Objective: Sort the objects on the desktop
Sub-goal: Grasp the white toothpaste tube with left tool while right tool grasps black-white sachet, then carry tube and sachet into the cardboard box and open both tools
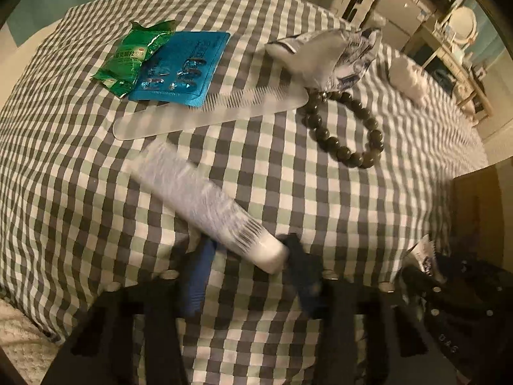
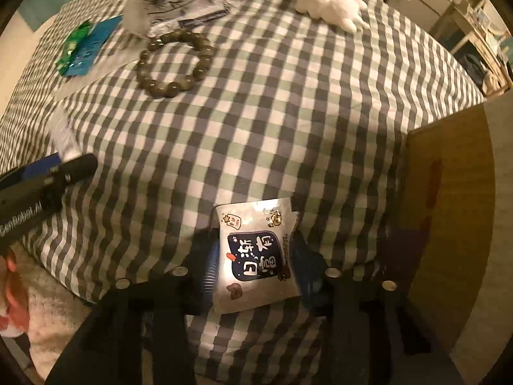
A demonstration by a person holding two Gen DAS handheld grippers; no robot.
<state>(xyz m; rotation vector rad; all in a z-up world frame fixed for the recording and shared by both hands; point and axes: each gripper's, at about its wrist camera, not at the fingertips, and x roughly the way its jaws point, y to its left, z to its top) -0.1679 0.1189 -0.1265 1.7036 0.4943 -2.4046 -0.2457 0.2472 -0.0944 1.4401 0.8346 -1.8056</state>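
The left gripper (image 1: 248, 255) has its blue pads set on either side of the near, capped end of the white tube (image 1: 205, 202), seemingly pinching it; the tube's long axis runs diagonally away up-left toward the translucent comb (image 1: 205, 114), so a lift would carry most of its length ahead of the jaws; the right gripper (image 2: 255, 264) pinches the small white snack packet (image 2: 256, 256) by its two side edges, the packet lying flat on the checked cloth (image 2: 288, 112); a cardboard box (image 2: 449, 192) stands just to that gripper's right, nearer it than the left one; the bead bracelet (image 1: 344, 128), blue blister pack (image 1: 182, 67) and green sachets (image 1: 134, 54) lie farther off, with bare cloth between them and both grippers.
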